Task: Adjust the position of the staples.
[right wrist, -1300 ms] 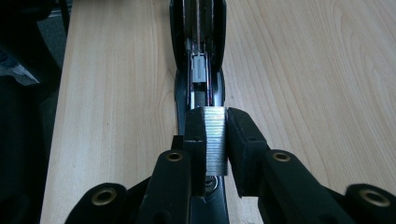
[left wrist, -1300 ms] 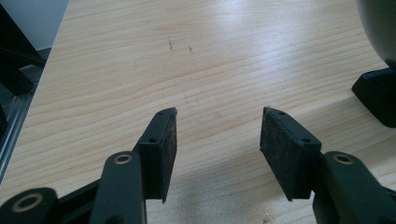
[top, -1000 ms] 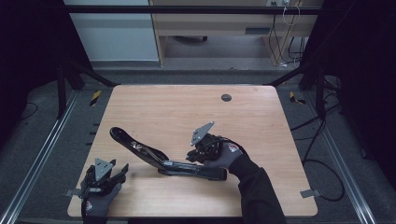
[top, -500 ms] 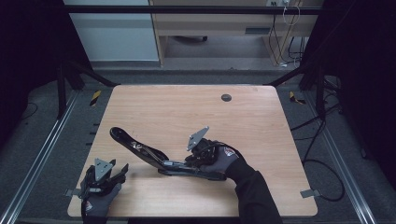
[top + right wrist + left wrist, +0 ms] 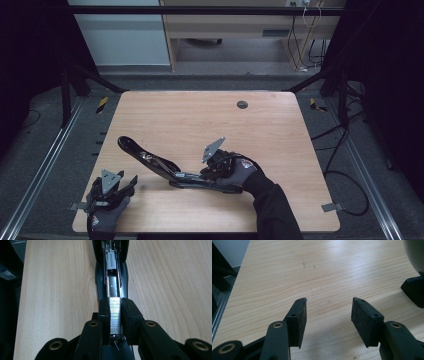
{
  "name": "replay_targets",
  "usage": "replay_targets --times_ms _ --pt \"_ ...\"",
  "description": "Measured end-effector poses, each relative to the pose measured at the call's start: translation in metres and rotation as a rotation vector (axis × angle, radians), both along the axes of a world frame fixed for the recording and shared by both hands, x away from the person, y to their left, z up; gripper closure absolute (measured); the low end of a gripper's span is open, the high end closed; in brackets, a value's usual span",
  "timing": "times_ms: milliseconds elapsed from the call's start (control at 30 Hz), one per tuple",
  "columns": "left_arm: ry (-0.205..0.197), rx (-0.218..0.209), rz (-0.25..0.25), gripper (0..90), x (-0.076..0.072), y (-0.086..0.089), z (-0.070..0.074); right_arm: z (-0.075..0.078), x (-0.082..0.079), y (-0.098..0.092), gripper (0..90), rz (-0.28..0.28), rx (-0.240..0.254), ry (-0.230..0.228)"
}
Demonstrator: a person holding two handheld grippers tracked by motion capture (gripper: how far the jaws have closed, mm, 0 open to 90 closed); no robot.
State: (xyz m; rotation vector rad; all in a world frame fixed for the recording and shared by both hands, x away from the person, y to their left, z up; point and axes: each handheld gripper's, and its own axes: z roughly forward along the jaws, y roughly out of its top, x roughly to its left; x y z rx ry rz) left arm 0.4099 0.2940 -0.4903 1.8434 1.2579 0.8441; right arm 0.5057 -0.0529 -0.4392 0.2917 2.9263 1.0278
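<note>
Since a second ago, right tongs shifted slightly lower and nearer along the open stapler, the grey plate on top now tipped more toward 11 o'clock; left tongs unmoved at the table's 7 o'clock corner; stapler itself unchanged. Stapler lying just below the table's middle, hinged wide open, lid arm raised toward 10 o'clock, base flat and running toward 4 o'clock under the gloved right hand. Right tongs clenched on a strip of staples, pads pressing it from both sides and held in line directly over the magazine channel — probably so the strip can drop or slide straight into the loading track, with the lid thrown back to leave that track bare. Left tongs released, jaws well apart with only bare wood between them, parked at the near edge, likely kept clear yet close enough to steady the stapler if needed. Hard to make out: whether the strip already sits in the channel or hangs just above it, the near end being covered by the jaws. Small metal pusher at 12 o'clock in the right gripper view cut off by the frame's top edge. Dark shapes at the right edge of the left gripper view cropped, presumably the stapler's lid end.
</note>
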Motion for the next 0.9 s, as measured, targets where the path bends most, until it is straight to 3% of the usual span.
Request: replay_targets --times_ms 900 --pt "0.0 -0.002 0.001 45.8 0.0001 0.0003 0.0 -0.002 0.0012 -0.0011 77.5 0.003 -0.009 -0.002"
